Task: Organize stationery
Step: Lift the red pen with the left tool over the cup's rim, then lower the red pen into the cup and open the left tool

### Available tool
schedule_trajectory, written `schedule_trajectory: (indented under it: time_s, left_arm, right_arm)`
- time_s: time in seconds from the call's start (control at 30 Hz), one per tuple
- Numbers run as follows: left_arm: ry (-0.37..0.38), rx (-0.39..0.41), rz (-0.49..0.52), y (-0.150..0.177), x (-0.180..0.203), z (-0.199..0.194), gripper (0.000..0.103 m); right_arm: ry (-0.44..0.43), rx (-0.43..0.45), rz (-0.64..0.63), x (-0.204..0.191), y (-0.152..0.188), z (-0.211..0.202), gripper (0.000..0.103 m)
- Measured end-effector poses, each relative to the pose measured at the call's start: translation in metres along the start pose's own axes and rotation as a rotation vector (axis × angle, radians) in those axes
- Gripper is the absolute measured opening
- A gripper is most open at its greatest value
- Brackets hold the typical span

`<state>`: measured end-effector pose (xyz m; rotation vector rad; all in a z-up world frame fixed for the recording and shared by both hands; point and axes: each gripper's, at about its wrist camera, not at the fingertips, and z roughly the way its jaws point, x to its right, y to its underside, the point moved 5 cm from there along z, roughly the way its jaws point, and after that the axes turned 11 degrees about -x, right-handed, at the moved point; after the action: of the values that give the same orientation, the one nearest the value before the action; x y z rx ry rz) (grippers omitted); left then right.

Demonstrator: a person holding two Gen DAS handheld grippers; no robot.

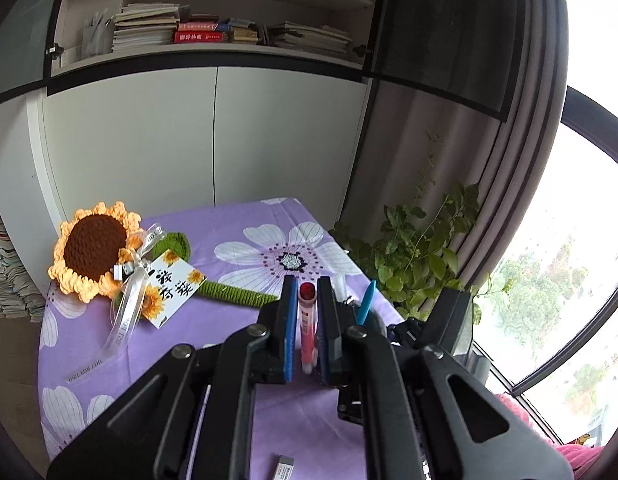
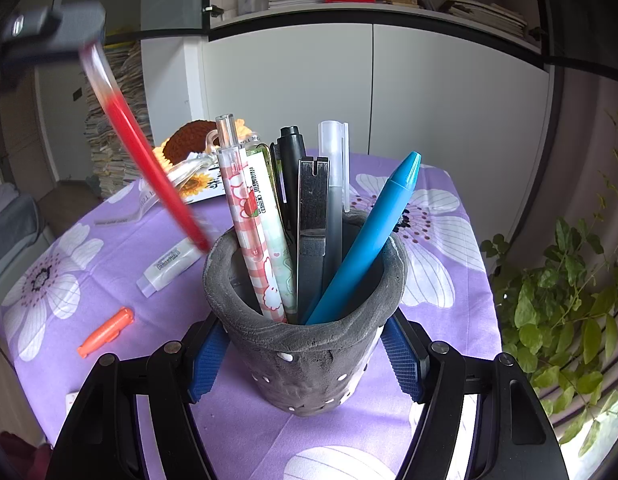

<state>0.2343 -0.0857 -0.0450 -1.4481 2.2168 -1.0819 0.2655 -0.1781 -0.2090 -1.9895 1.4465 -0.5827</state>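
My left gripper (image 1: 307, 286) is shut on a red pen (image 1: 307, 320), which lies lengthwise between the blue pads. In the right wrist view that gripper (image 2: 49, 28) hangs blurred at the upper left. The red pen (image 2: 145, 160) slants down from it, and its lower end is close to the left rim of the grey pen cup (image 2: 309, 372). My right gripper (image 2: 305, 344) is shut on the cup, one pad on each side. Upright in the cup are a blue pen (image 2: 373, 240), a pink checked pen (image 2: 249, 220), a black pen (image 2: 291, 160) and a translucent one (image 2: 334, 176).
On the purple flowered tablecloth (image 2: 449, 280) lie an orange cap (image 2: 107, 332), a white tube (image 2: 169, 264) and an eraser (image 1: 283, 466). A crochet sunflower (image 1: 95, 252) with a card sits at the far left. A leafy plant (image 2: 569, 300) stands off the table's right edge.
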Motion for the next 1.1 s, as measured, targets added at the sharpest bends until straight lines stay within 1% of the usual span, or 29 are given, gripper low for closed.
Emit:
schedule_trajectory:
  time_s: [0.2,0.33,0.43,0.53,0.63,0.73,0.87,1.0,1.1]
  left_arm:
    - [0.022,0.082,0.013,-0.023,0.014,-0.027,0.007]
    - [0.041,0.101,0.03,-0.029,0.025,-0.027,0.007]
    - [0.046,0.083,0.052,-0.027,0.034,-0.013,0.007]
    - [0.048,0.039,0.061,-0.021,0.039,0.009,0.007]
    - [0.026,0.064,0.079,-0.019,0.041,0.014,0.008]
    - [0.051,0.063,0.077,-0.02,0.041,0.013,0.007]
    - [0.04,0.087,0.093,-0.025,0.043,0.01,0.007]
    - [0.041,0.058,0.113,-0.02,0.046,0.02,0.007]
    - [0.023,0.025,0.13,-0.011,0.047,0.032,0.007]
  right_arm:
    - [0.001,-0.002,0.0,0.0,0.0,0.0,0.072]
    - [0.001,-0.002,0.0,0.0,0.0,0.0,0.071]
    - [0.001,-0.002,0.0,0.001,0.0,0.0,0.071]
    - [0.0,-0.002,0.0,0.001,0.0,0.0,0.072]
    - [-0.001,-0.003,-0.001,0.0,0.0,0.0,0.072]
    - [0.0,-0.002,-0.002,0.001,0.0,0.0,0.071]
    - [0.0,-0.002,-0.001,0.001,0.0,-0.001,0.072]
    - [0.001,-0.001,-0.001,0.001,0.0,-0.001,0.072]
    - [0.0,-0.001,-0.001,0.001,0.0,-0.001,0.072]
